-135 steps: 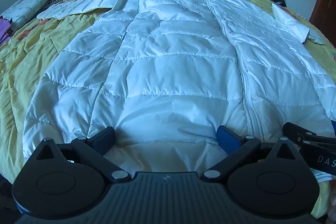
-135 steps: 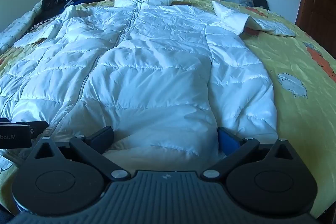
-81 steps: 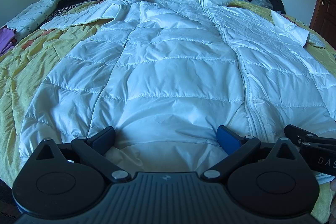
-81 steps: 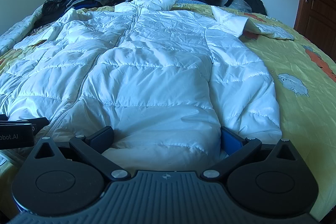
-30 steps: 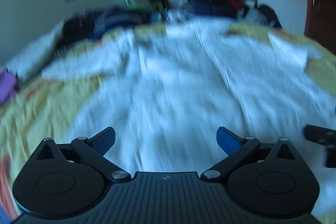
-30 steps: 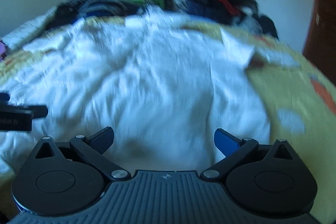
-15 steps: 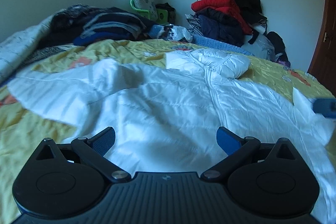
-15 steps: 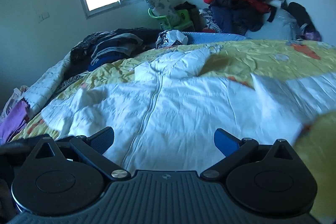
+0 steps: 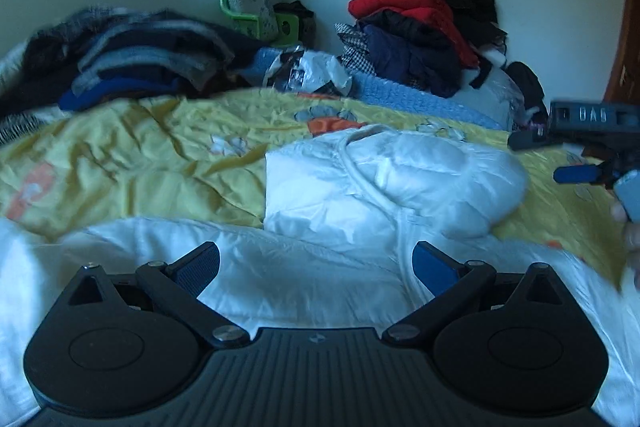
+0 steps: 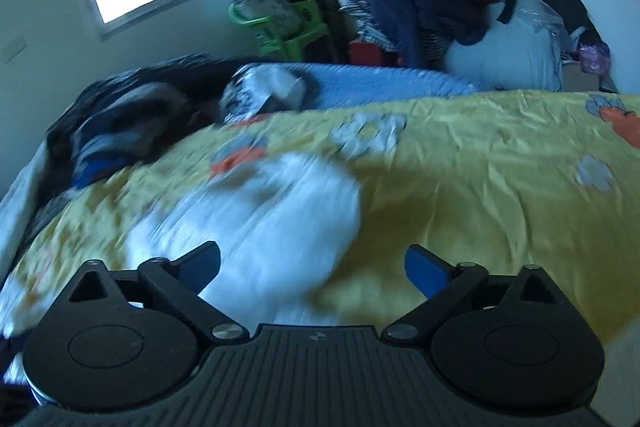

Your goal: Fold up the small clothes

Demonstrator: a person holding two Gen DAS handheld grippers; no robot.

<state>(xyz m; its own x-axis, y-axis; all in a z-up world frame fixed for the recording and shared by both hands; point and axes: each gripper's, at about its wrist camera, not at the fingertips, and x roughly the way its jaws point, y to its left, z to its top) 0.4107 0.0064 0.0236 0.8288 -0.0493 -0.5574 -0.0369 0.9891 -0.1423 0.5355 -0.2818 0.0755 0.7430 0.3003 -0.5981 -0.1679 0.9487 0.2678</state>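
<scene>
A white puffer jacket (image 9: 360, 211) lies spread on the yellow bedspread (image 9: 140, 155). Its hood and collar are ahead of my left gripper (image 9: 316, 265), which is open and empty above the jacket's chest. My right gripper (image 10: 312, 265) is open and empty, over the right edge of the hood (image 10: 256, 211), which is blurred in the right wrist view. The right gripper also shows at the right edge of the left wrist view (image 9: 588, 147), beyond the hood.
Folded dark clothes (image 9: 132, 63) are stacked at the bed's far left. A pile of red, navy and black clothes (image 9: 420, 31) stands against the far wall. A green chair (image 9: 256, 15) is under the window. A blue blanket (image 10: 380, 83) lies along the bed's far edge.
Both grippers left the jacket's bottom hem and moved forward along the jacket to the hood end of the bed. Both stayed open.
</scene>
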